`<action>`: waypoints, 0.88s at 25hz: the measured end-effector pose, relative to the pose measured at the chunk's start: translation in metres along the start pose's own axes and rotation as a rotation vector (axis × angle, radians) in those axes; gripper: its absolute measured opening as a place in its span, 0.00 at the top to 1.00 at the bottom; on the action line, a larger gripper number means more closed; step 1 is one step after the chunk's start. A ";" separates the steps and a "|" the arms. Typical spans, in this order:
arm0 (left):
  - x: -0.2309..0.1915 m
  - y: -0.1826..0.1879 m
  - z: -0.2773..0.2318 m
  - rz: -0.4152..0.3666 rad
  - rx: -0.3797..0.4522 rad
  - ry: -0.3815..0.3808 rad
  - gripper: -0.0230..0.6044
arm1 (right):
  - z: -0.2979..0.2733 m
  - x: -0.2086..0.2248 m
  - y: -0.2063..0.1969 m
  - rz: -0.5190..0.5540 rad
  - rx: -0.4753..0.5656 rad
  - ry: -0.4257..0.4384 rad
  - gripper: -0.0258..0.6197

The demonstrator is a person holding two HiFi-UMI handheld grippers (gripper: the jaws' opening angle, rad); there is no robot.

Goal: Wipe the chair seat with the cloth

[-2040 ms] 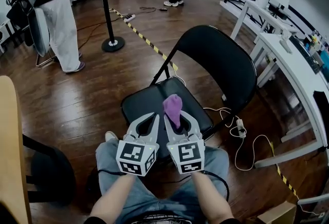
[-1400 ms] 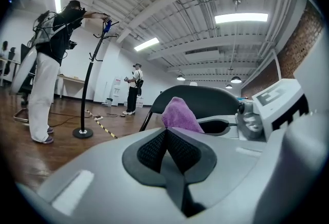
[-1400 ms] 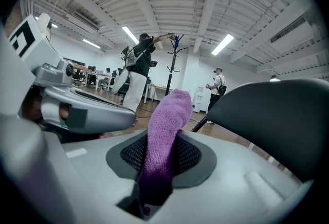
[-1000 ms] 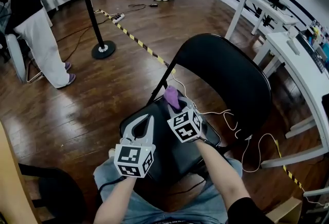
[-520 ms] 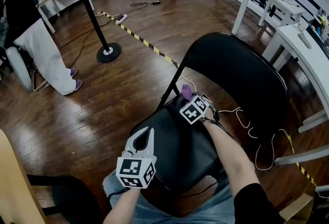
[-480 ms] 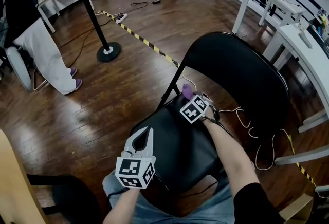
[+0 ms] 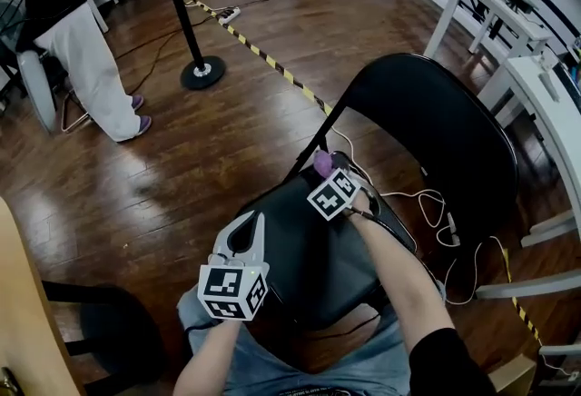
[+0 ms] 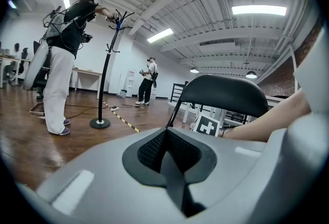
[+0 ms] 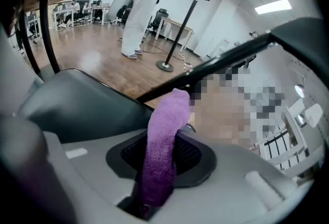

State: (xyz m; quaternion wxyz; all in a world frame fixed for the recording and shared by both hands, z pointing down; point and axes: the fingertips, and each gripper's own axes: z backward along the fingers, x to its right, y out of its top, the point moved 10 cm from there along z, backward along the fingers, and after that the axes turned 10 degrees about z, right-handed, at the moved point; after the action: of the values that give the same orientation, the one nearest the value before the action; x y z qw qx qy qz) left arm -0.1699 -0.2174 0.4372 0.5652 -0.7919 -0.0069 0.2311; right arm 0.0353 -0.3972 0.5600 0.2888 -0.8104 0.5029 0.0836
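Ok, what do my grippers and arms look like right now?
Both the left gripper and right gripper have pale grey moulded plastic bodies tapering to two curved jaws, lined with black mesh-textured pads. Each carries a white cube printed with black square markers. The right arm wears a black short sleeve; forearms are bare.

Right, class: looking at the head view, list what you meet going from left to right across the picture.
Person in white trousers → left tool, shut with nothing in it → purple cloth → chair backrest.
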 end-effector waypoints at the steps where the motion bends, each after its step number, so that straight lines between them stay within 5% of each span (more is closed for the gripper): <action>1: -0.001 0.000 0.004 -0.001 0.012 0.006 0.96 | 0.003 -0.010 0.006 0.014 0.009 0.012 0.81; 12: -0.018 -0.003 0.052 0.021 0.076 0.097 0.96 | 0.036 -0.127 0.072 0.053 0.128 0.177 0.80; 22: -0.022 -0.008 0.087 0.041 0.107 0.155 0.96 | 0.060 -0.184 0.103 0.002 0.200 0.289 0.80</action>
State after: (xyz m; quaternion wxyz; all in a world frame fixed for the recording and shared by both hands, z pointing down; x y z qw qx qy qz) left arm -0.2199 -0.1426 0.4301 0.6006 -0.7760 0.0655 0.1809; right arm -0.1324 -0.2567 0.5498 0.2928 -0.7805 0.5460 -0.0838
